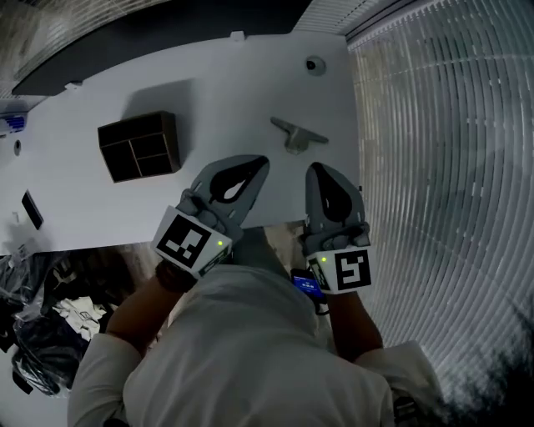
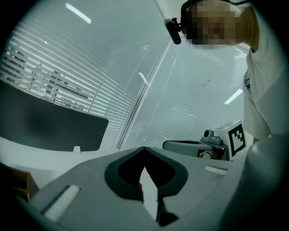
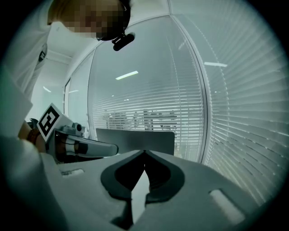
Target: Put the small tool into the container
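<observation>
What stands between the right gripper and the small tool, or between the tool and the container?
Nothing visible: only bare table separates right gripper from small tool, and tool from compartmented container.

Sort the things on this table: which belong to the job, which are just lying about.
Job: small grey tool; dark brown compartmented box.
Lying about: small round grey object by the far edge; flat black object at the left edge.

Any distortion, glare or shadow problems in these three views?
Head view: fisheye bows the blinds; small tool and container sharp, soft shadows on table. Left gripper view: black vignette, light streaks. Right gripper view: same vignette, blinds curved.
</observation>
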Demonstrator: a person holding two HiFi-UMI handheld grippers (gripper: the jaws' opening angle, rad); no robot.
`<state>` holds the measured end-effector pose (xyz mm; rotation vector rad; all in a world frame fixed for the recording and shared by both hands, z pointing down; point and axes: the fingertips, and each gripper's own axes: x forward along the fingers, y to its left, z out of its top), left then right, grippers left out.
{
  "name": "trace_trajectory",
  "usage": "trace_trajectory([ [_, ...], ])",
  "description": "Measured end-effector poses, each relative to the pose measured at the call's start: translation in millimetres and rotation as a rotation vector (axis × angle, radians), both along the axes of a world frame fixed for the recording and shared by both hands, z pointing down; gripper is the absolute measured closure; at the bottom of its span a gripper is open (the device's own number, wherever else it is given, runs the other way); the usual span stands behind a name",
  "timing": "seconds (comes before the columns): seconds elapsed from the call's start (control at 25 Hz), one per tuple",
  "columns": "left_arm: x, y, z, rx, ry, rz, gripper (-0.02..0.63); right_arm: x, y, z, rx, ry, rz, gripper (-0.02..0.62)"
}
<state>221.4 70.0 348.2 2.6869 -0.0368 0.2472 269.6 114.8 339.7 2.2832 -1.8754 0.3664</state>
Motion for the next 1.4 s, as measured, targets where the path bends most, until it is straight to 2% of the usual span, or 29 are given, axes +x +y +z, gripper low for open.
trace_trajectory([
  [0.36,14,2,55,-0.033,-0.046,0.012,0.604,14,8,65,-0.124,0.032,-0.021,0.594],
  [0.56,19,6,79,-0.011,-0.066,0.03,0.604,17,12,100,-0.18,0.007,-0.028,0.594],
  [0.68,22,13,94,-0.049,-0.09,0.038,0.604,16,9,112,-0.206,-0.006,-0.035,0.594],
  [1.12,33,18,142,-0.101,-0.13,0.024,0.604,24,12,162,-0.318,0.112,-0.092,0.594],
  [1.32,34,14,161,-0.12,-0.146,0.012,0.604,28,13,188,-0.371,0.106,-0.095,0.593],
  [1.36,35,13,165,-0.119,-0.147,0.009,0.604,28,14,195,-0.38,0.102,-0.1,0.546],
  [1.4,35,12,168,-0.117,-0.148,0.006,0.604,28,16,203,-0.39,0.11,-0.108,0.531],
])
